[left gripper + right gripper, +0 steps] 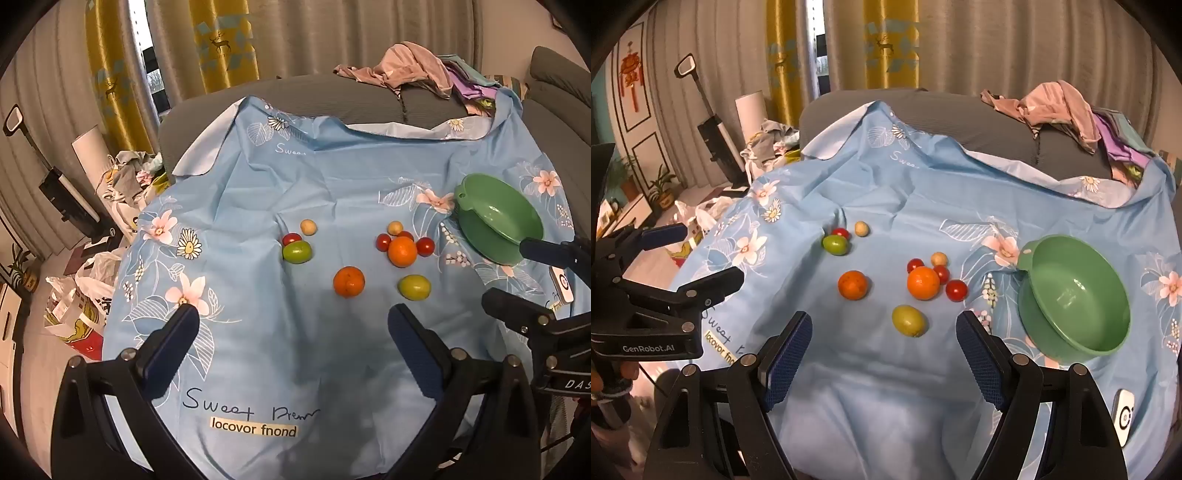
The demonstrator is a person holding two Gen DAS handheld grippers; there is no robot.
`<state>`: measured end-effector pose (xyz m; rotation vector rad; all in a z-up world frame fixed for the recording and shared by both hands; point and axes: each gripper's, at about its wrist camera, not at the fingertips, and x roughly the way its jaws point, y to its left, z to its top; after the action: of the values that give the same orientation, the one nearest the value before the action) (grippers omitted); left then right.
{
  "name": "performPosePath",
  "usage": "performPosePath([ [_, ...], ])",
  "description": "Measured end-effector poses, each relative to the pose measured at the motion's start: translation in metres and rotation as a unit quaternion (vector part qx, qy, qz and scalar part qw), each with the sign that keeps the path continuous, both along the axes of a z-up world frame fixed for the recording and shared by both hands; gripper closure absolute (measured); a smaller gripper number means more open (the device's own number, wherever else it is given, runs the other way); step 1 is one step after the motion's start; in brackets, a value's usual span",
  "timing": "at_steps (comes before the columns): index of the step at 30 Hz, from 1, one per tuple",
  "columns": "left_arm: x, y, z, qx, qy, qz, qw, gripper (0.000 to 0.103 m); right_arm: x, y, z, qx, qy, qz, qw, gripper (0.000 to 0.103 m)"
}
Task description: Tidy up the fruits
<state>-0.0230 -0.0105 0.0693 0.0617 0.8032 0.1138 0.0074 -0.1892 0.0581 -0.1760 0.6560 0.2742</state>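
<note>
Both grippers hung wide and empty over the sheet [886, 206] — left gripper [293, 317] short of an orange [349, 281], right gripper [884, 325] just behind a green fruit [908, 320]. Fruits lay loose on the sheet, none in the bowl [1075, 295], which sat tilted at the right w/ its mouth toward the fruit. Main risk, as I judged it: the sheet was soft, creased and probably cushioned underneath, so a pad pressing down could dent it and send round fruit rolling, esp. the tomatoes [956, 290] packed against the second orange [923, 283] — nudge one and the cluster scatters. The bowl could tip or slide if fruit was dropped on its low rim. The grippers were near each other, so crossing paths could clash. A white device [1123, 417] lay by the sheet's right edge, clothes [1060, 107] behind; neither blocked the fruit.
</note>
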Motion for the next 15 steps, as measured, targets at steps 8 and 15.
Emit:
performPosePath([
  [8,-0.0003,0.0004,-0.0002,0.001,0.000,-0.001,1.0000,0.001,-0.0005,-0.0005,-0.0002,-0.001,-0.002,0.002,1.000,0.022],
  [15,0.0001,-0.0012,-0.0016,0.004,0.004,-0.004,1.0000,0.001,-0.0001,0.0008,-0.0025,0.003,0.002,-0.002,1.000,0.022],
])
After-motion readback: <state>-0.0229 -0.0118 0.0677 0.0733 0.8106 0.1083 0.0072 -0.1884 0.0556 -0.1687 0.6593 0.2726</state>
